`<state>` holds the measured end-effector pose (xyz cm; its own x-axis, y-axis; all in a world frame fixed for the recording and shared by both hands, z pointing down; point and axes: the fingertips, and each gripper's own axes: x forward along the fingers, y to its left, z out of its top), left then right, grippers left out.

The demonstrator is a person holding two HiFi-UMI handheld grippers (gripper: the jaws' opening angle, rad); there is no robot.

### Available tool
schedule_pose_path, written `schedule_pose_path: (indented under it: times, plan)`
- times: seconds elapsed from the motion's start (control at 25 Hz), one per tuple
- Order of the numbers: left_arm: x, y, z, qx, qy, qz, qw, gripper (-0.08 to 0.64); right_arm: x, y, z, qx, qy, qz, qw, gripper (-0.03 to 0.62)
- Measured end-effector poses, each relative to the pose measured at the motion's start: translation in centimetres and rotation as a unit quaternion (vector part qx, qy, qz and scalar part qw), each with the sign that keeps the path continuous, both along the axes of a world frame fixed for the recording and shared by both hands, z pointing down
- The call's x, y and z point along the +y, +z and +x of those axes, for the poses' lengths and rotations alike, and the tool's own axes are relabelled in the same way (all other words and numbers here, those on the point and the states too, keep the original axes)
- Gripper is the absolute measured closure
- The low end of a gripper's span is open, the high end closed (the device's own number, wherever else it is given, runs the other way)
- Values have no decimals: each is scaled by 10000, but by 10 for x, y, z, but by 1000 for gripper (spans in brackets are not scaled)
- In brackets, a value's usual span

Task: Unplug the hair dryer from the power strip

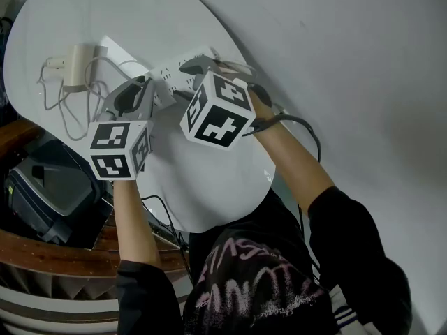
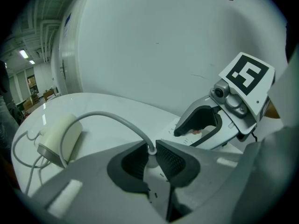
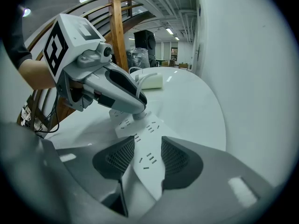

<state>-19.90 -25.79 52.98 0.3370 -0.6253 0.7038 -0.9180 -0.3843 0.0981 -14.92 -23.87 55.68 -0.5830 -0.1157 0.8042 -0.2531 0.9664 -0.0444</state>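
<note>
In the head view the right gripper [image 1: 202,67] has its own jaws and the middle of the power strip [image 1: 171,72] hidden behind its marker cube [image 1: 218,109]. The left gripper [image 2: 151,146] clamps the plug [image 2: 151,158], so only the plug's top and cord [image 2: 107,118] show; its prongs and socket are covered. The strip's near end disappears under the right gripper's closed pads [image 3: 122,157]. The hair dryer [image 3: 152,80] is too small to make out there.

Hair dryer [image 1: 75,65] lies, seemingly, left of power strip [image 1: 172,71] on table [image 1: 209,180].
</note>
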Motion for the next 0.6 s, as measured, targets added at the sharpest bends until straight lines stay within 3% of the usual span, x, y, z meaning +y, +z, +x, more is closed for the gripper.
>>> schedule_pose_path:
  times: [0.6]
  plan:
    - [1, -3, 1, 55, 21, 34, 10000, 509, 0, 0, 0, 169, 99, -126, 9997, 396]
